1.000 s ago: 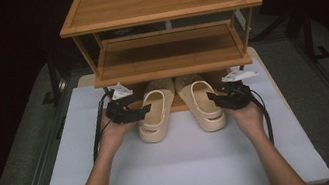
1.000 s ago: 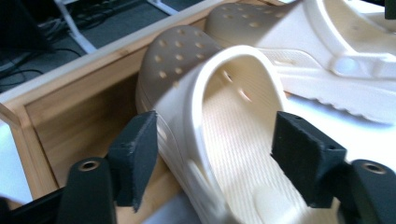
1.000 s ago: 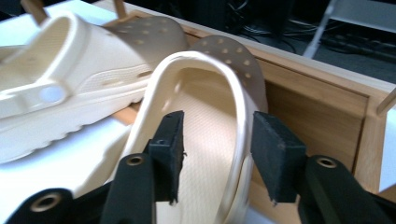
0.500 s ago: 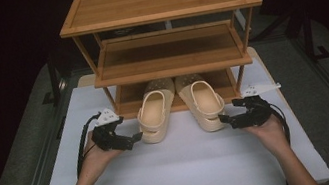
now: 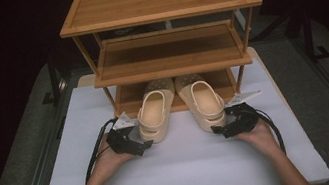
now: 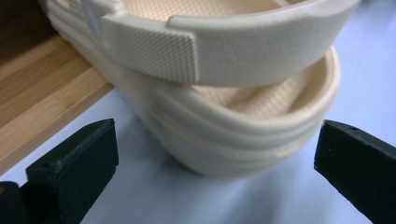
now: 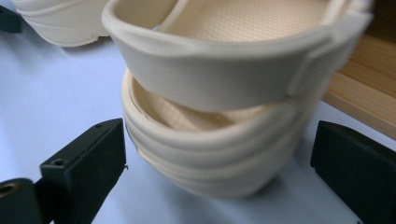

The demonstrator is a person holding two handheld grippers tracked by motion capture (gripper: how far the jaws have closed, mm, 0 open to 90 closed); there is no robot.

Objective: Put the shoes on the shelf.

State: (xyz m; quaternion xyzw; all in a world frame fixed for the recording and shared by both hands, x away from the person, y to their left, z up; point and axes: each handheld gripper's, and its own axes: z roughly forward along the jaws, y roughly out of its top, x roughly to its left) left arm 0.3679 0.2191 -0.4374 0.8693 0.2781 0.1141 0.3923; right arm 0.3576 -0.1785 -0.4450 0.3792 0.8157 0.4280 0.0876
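My left gripper (image 5: pixel 145 146) and right gripper (image 5: pixel 218 130) sit low on the bench (image 5: pixel 185 170), jaws just opened wide, nothing held. Just ahead, each clog's heel: left clog (image 5: pixel 154 114), right clog (image 5: pixel 203 103), long axes running away, toes under the rack (image 5: pixel 170 63).

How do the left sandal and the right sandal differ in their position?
The left sandal lies before the left gripper, the right sandal before the right gripper. The left one's toe leans right, the right one's left. Both are cream, heels on the white mat, toes under the wooden rack, ungripped.
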